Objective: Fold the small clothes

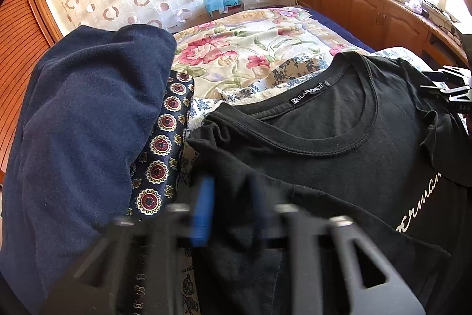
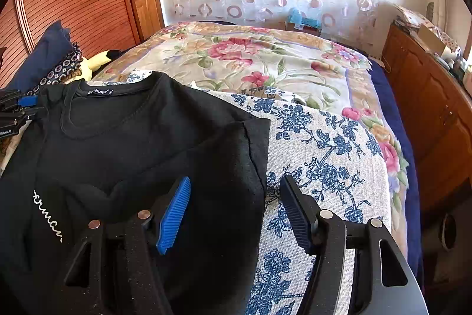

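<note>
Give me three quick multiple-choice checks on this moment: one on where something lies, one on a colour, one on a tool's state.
1. Where does the navy garment lie relative to the black T-shirt in the left wrist view?
A. to its left
B. on top of it
C. to its right

2. What colour is the script lettering on the T-shirt?
A. red
B. white
C. yellow

3. How is the right tool set?
A. shut on the collar
B. shut on nothing
C. open

Answers:
1 A: the navy pile sits left of the shirt, with a patterned cloth between them.
2 B: the letters read white against black.
3 C: its blue pads stand wide apart, straddling the shirt's edge.
</note>
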`<state>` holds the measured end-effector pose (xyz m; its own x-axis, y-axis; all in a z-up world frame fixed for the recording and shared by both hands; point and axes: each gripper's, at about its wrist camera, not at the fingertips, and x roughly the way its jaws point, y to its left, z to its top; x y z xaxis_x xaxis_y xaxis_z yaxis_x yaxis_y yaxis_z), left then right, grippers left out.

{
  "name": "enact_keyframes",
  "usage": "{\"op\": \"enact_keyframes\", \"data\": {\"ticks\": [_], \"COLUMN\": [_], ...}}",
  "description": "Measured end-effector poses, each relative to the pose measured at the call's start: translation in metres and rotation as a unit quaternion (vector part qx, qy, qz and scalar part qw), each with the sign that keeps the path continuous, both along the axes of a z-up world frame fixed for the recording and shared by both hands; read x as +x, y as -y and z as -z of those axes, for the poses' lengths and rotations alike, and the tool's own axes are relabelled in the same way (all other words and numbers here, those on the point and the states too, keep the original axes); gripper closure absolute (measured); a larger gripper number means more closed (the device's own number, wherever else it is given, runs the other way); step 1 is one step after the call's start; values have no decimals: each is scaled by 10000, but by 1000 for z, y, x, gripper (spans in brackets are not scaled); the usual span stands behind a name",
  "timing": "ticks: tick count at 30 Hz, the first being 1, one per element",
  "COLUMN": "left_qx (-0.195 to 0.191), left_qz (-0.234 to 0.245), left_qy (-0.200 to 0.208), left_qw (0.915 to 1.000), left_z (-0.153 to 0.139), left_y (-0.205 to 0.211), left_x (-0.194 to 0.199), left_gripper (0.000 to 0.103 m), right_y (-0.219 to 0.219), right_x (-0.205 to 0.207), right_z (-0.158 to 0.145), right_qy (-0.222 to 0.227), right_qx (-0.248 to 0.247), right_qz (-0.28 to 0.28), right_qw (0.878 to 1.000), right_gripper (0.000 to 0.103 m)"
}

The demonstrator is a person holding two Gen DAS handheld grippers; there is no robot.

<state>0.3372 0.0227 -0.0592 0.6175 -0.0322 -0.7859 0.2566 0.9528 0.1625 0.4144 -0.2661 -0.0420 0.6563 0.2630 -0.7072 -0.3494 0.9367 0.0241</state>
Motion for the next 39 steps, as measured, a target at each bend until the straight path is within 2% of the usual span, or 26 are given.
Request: {"op": "enact_keyframes", "data": {"ticks": [2, 7, 22, 24, 25, 26, 28, 30, 33, 39], "left_qx": [-146, -611, -1057, -1132, -1162, -1201, -1254, -1304, -1338, -1471], "left_qz": [31, 183, 572, 588, 597, 616, 640, 663, 690, 674], "left_qy": [117, 424, 556, 572, 581, 595, 621, 650, 707, 906], "left_qw": [9998, 9971, 9912, 9902, 9897, 9891, 9881, 9871, 9861, 9826], "left_z": [-8, -37, -57, -59, -59, -61, -63, -65, -68, -77], "left_y": [-1, -4, 2, 1, 0, 0, -1, -3, -4, -19], "left_x": [-5, -24, -52, -57, -58, -62, -67, -76, -92, -136], "left_gripper": [97, 99, 100, 100, 100, 100, 100, 100, 100, 100], "right_y": [-1, -2, 0, 0, -1, -2, -6, -11, -12, -5], "right_x": [0, 0, 10, 15, 18, 19, 18, 13, -8, -79], "right_z": [0, 0, -1, -2, -3, -3, -5, -7, -18, -47], "right_qy": [2, 2, -62, -116, -125, -123, -192, -212, 76, 711], "right_qx": [-14, -28, 4, 3, 3, -10, 77, 97, 230, 487], "right_qz": [-10, -8, -20, 95, 123, 124, -10, -118, -207, -285], "right_qw": [10000, 10000, 10000, 9999, 9998, 9998, 9998, 9997, 9995, 9959], "right_gripper": [37, 37, 37, 43, 53, 72, 98, 98, 98, 98]}}
